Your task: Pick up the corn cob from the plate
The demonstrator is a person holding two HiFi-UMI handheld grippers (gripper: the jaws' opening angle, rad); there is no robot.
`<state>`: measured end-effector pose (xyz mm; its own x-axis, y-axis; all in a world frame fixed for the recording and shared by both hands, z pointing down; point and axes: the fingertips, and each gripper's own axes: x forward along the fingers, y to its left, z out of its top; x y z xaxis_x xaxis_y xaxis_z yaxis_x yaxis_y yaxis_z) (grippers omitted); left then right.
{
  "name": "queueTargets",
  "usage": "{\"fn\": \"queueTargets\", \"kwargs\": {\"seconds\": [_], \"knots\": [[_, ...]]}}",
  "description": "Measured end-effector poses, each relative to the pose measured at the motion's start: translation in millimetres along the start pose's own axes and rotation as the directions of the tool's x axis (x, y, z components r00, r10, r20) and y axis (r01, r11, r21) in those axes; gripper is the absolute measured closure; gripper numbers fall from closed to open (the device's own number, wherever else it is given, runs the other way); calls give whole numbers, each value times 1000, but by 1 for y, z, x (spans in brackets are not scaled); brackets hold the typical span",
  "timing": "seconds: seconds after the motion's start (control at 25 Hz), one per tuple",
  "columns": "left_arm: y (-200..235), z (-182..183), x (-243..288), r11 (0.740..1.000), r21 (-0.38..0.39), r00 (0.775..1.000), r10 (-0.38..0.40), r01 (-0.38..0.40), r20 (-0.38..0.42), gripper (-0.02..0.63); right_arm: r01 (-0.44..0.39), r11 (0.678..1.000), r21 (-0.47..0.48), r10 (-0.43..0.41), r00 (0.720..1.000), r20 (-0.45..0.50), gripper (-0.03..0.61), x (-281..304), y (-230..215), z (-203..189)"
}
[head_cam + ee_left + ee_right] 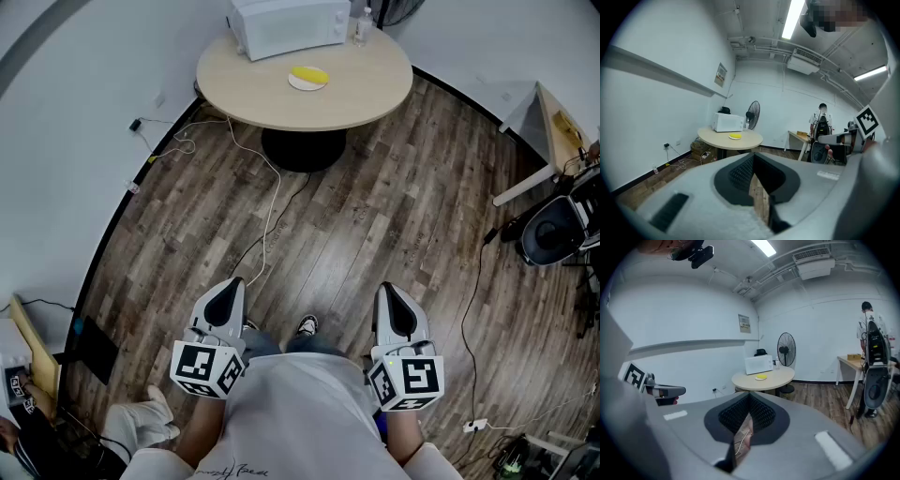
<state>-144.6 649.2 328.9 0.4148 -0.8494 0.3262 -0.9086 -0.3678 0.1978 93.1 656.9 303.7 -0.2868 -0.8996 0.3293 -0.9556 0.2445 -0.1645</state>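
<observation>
Head view overhead, gripper views forward, sharing distant table

Yellow corn cob, seemingly white plate, beige table, brown wood-grain floor.

Seen from above, the corn cob on its plate is only a small yellow shape, its kernels too small to make out. The microwave at the back of the round desk is cut off by the top edge, as is the bottle beside it. The pedestal is largely hidden under the desk top.
</observation>
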Motion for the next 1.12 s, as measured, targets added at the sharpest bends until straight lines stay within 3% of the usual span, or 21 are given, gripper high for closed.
{"fn": "queueTargets", "kwargs": {"seconds": [0.52,0.72,1.12], "knots": [[-25,-2,10,1000,14,1000,-12,12,-5,611,9,999,41,-9,1000,12,569,-7,-25,-9],[-31,-6,19,1000,22,1000,-13,14,-27,611,-79,985,151,67,995,79,568,-6,-28,-3],[-49,0,68,994,57,994,-94,98,-58,612,-40,992,117,36,999,40,568,16,-52,1]]}}
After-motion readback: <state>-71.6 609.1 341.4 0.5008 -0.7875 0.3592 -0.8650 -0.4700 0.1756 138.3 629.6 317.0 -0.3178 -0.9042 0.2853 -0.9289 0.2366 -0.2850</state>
